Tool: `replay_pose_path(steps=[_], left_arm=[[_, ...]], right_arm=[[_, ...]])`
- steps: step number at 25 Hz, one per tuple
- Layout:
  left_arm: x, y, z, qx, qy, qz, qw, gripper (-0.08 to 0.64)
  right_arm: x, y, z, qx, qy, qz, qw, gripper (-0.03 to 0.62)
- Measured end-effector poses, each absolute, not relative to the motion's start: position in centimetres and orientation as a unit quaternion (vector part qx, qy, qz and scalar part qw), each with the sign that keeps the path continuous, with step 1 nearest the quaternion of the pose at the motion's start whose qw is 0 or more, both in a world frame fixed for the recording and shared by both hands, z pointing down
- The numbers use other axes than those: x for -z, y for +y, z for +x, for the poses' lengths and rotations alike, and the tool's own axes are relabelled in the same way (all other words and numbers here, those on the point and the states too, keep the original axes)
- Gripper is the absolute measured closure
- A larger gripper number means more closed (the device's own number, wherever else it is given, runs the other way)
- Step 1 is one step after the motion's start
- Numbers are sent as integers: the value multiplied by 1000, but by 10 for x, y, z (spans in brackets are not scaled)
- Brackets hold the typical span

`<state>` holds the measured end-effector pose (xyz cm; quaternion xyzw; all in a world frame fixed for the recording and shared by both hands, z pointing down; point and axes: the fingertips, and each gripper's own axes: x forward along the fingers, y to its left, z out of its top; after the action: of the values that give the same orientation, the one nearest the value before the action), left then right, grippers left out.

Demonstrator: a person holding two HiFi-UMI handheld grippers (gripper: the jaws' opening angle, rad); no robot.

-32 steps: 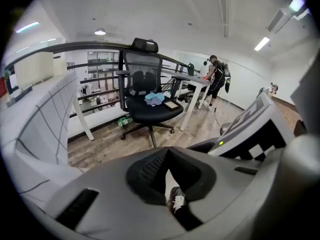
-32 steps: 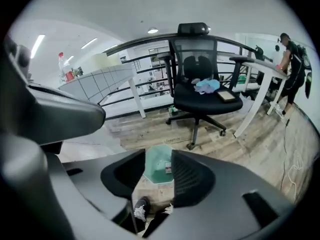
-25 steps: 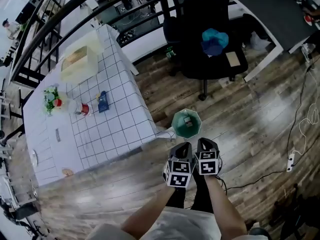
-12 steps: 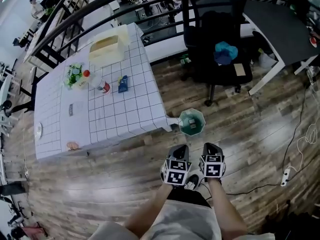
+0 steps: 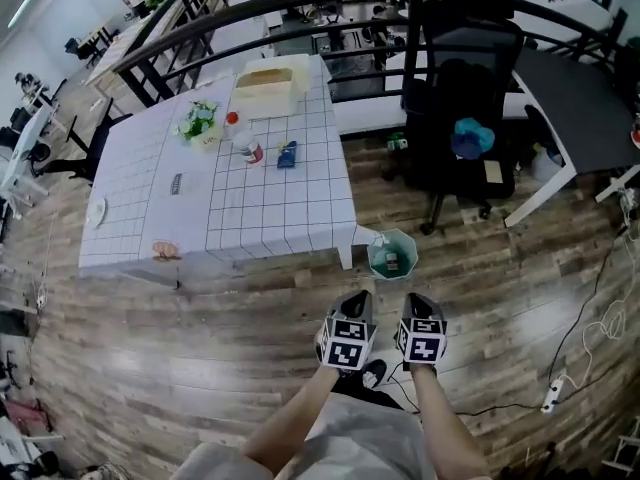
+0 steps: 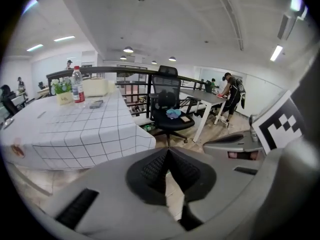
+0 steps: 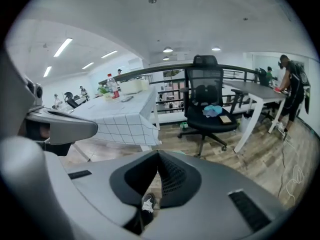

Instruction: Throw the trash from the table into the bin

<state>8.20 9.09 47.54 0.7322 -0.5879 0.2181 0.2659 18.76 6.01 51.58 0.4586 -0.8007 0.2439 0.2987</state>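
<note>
While looking down from the head view, logged left gripper [image 5: 358, 298] and right gripper [image 5: 418, 298] side by side at 6 o'clock, above the wooden floor [image 5: 200, 338]. Checked each gripper view: left jaws clenched, pads meeting at the tip, nothing between; right jaws likewise clenched, nothing held.

Located trash well apart from both sets of jaws, up at 11 o'clock on the table [image 5: 260, 218]. Blue packet [image 5: 287, 154] lying flat. Clear bottle [image 5: 243, 140] with red cap and red label upright, just at the packet's 9 o'clock.

Recorded green bin [image 5: 373, 258] on the floor at 12 o'clock of the grippers, just off the table's near right corner. One small pale item inside, kind not readable. Recorded open beige box [image 5: 266, 88] at the table's far edge; brownish contents, not identifiable.

Noted also on the white gridded cloth: greenery [image 5: 197, 120] beside the bottle, small dark flat item [image 5: 176, 182], white plate [image 5: 96, 211] at the 9 o'clock edge. Black office chair [image 5: 460, 108] at 1 o'clock, blue cloth [image 5: 470, 138] on its seat. Dark desk [image 5: 580, 98] at 2 o'clock. Black railing [image 5: 200, 18] beyond the table. Power strip [image 5: 548, 396] at 4 o'clock.
</note>
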Motion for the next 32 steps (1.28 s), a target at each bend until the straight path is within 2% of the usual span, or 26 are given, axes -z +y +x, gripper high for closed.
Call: replay_pose_path(steps=[12, 18, 26, 32], left_arm=[[-437, 53, -63, -158, -697, 654, 248, 535], [-430, 4, -129, -135, -726, 625, 252, 535], [-445, -54, -206, -124, -731, 615, 269, 535], [-468, -84, -234, -131, -713, 624, 290, 535]], right_arm=[[-437, -11, 10, -155, -921, 294, 204, 571], [-429, -64, -66, -82, -941, 226, 237, 566], [-460, -128, -168, -54, -949, 127, 282, 561], [-489, -170, -220, -28, -945, 74, 318, 557]])
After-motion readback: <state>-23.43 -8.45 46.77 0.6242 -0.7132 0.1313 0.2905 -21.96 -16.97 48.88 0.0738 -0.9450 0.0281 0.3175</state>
